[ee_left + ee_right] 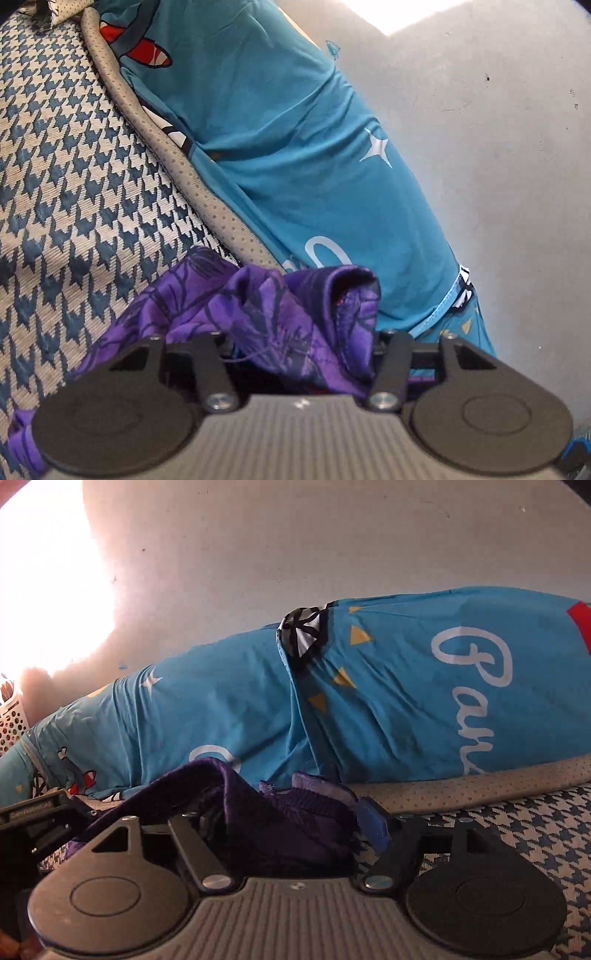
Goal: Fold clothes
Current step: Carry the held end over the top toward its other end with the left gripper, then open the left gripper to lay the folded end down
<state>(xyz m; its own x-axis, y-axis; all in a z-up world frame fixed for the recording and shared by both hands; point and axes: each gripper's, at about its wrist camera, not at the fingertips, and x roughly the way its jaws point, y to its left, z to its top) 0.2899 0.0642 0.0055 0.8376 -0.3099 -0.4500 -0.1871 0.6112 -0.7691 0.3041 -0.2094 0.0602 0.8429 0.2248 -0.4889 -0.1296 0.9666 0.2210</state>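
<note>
A purple patterned garment (258,314) is bunched up over my left gripper (299,354), whose fingertips are buried in the cloth; it appears shut on it. The same purple garment (236,812) is heaped over my right gripper (291,834), which also appears shut on the cloth, its fingertips hidden. The garment lies on a blue-and-cream houndstooth surface (74,184). The other gripper's black body (33,819) shows at the left in the right wrist view.
A teal cartoon-print pillow (277,147) lies along the far edge against a grey wall (480,147); it also shows in the right wrist view (406,701). A grey dotted piping (207,184) borders the surface. A white perforated basket (13,720) stands far left.
</note>
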